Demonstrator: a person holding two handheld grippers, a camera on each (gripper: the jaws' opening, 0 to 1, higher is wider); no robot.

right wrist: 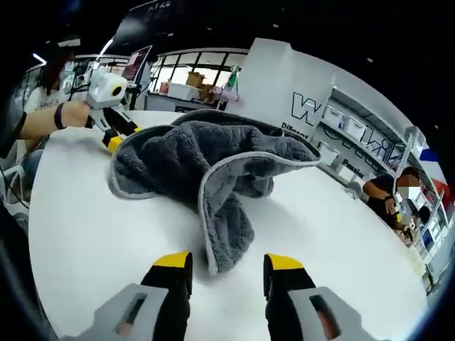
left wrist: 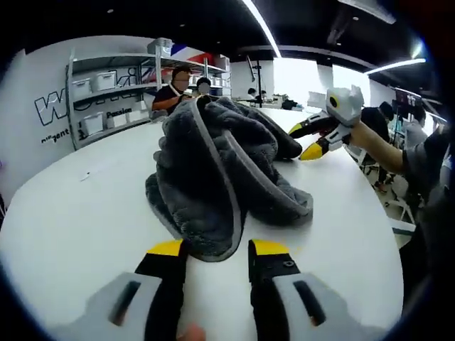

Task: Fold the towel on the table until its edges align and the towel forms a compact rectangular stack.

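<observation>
Grey towel (left wrist: 220, 170) heaped at frame centre on the white table (left wrist: 78, 220)

In each view the towel's hem is seen just beyond released, parted jaws: left gripper (left wrist: 217, 250), right gripper (right wrist: 227, 263). Shelving (left wrist: 106, 89) is seen upper left in the left gripper view

We saw a metal shelving unit (left wrist: 114, 89) at the far left of the left gripper view, loaded with white storage bins (left wrist: 104, 79). Two people (left wrist: 176, 91) stood beside it, past the far edge. Bright ceiling light strips (left wrist: 261, 27) ran overhead. In the right gripper view, black lettering (right wrist: 306, 110) marked the white wall, and another person (right wrist: 387, 199) sat at far right.
</observation>
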